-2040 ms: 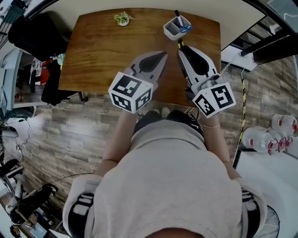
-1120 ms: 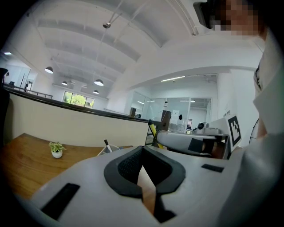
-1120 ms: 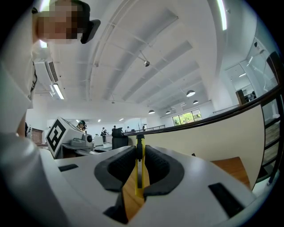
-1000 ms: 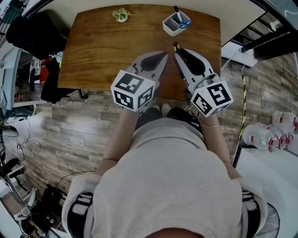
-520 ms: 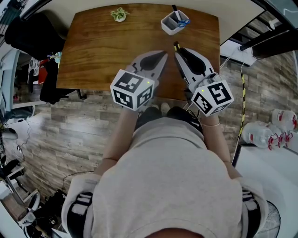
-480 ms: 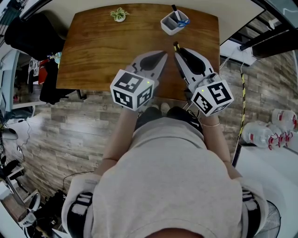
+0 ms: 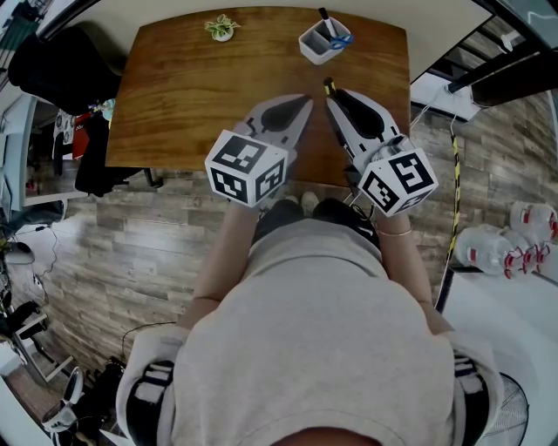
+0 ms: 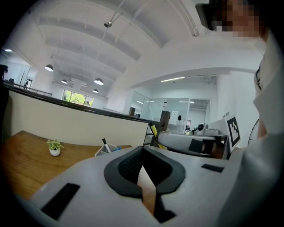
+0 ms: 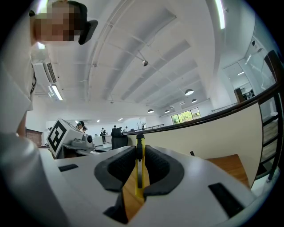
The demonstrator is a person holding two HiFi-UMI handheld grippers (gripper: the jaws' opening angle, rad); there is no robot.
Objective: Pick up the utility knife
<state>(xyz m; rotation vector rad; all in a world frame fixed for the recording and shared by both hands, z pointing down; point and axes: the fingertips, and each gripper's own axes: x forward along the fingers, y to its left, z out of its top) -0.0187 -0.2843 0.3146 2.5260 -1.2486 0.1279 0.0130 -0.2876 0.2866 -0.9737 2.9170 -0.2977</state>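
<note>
My right gripper (image 7: 332,96) is shut on the yellow utility knife (image 9: 139,170), which stands upright between its pads. The knife's dark tip (image 7: 329,85) pokes out past the fingertips in the head view, and from the left gripper view the knife (image 8: 154,131) shows as a slanted yellow strip. This gripper is held above the right part of the wooden table (image 7: 192,87). My left gripper (image 7: 304,104) hovers beside it to the left, shut with nothing between its pads (image 8: 128,166).
A white desk organizer (image 7: 320,41) with a pen and blue-handled scissors stands at the table's far right. A small potted plant (image 7: 221,27) sits at the far edge, left of it. Wood-plank floor and several water jugs (image 7: 510,253) lie to the right.
Both grippers stay where they were, with the knife still in the right one. The head view has drifted slightly, so the organizer and plant sit a little higher and further left.
</note>
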